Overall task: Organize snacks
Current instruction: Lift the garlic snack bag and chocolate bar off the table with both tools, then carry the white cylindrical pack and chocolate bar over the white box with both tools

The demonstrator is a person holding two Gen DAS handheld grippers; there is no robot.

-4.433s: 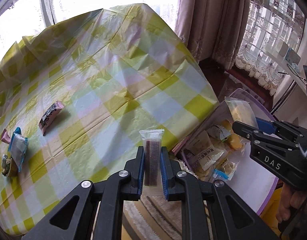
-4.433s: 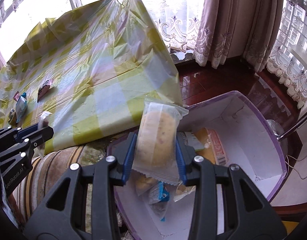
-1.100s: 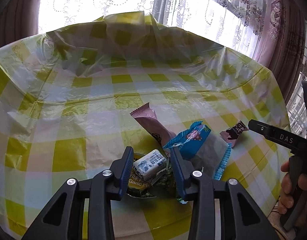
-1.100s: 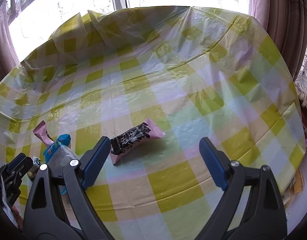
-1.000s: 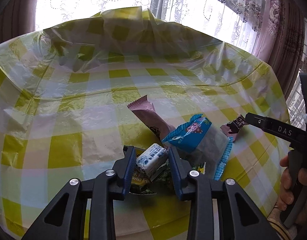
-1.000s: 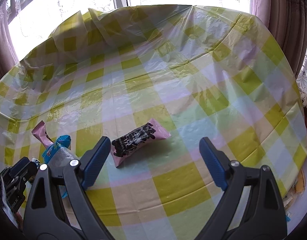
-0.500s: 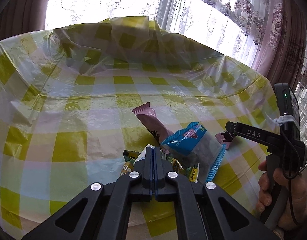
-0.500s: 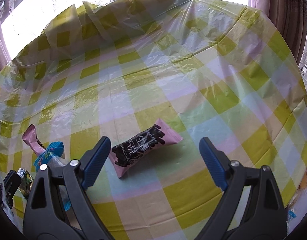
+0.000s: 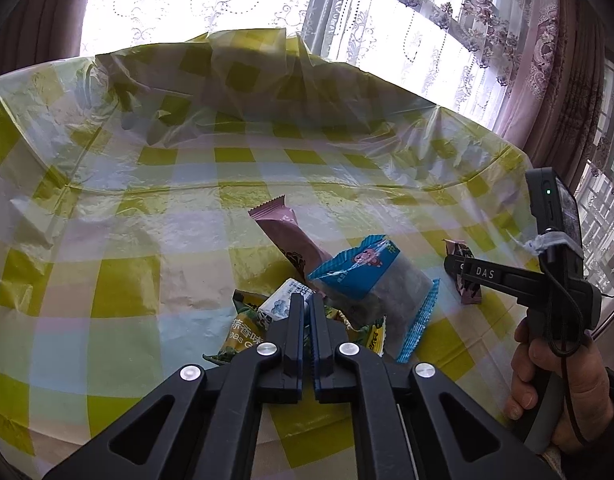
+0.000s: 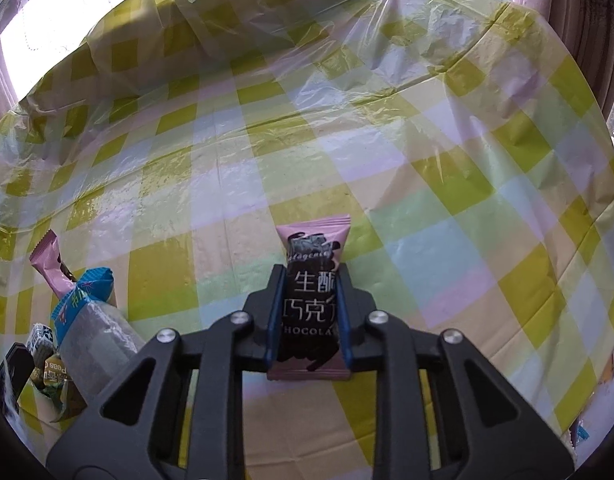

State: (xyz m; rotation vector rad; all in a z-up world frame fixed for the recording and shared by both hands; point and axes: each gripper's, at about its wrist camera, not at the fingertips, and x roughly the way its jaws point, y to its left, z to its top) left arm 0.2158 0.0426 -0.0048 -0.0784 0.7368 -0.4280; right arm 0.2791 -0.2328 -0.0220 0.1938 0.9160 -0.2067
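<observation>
My left gripper [image 9: 306,301] is shut on a small white and blue candy packet [image 9: 282,301], pinching its edge just above a green peas packet [image 9: 243,332]. A blue packet [image 9: 367,280] and a pink bar [image 9: 291,236] lie just beyond. My right gripper [image 10: 310,280] is shut on a pink and black chocolate bar [image 10: 312,280], held lengthwise between the pads, close over the checked tablecloth [image 10: 347,140]. In the left wrist view the right gripper [image 9: 463,270] is at the right, with the chocolate bar [image 9: 469,296] in it.
The yellow checked plastic cloth [image 9: 147,200] covers the whole table and rises in folds at the back. Lace curtains and windows [image 9: 387,20] stand behind. The snack pile also shows in the right wrist view, lower left [image 10: 79,328].
My left gripper closed on the white and blue candy packet. My right gripper moved down over the chocolate bar and closed on it.
</observation>
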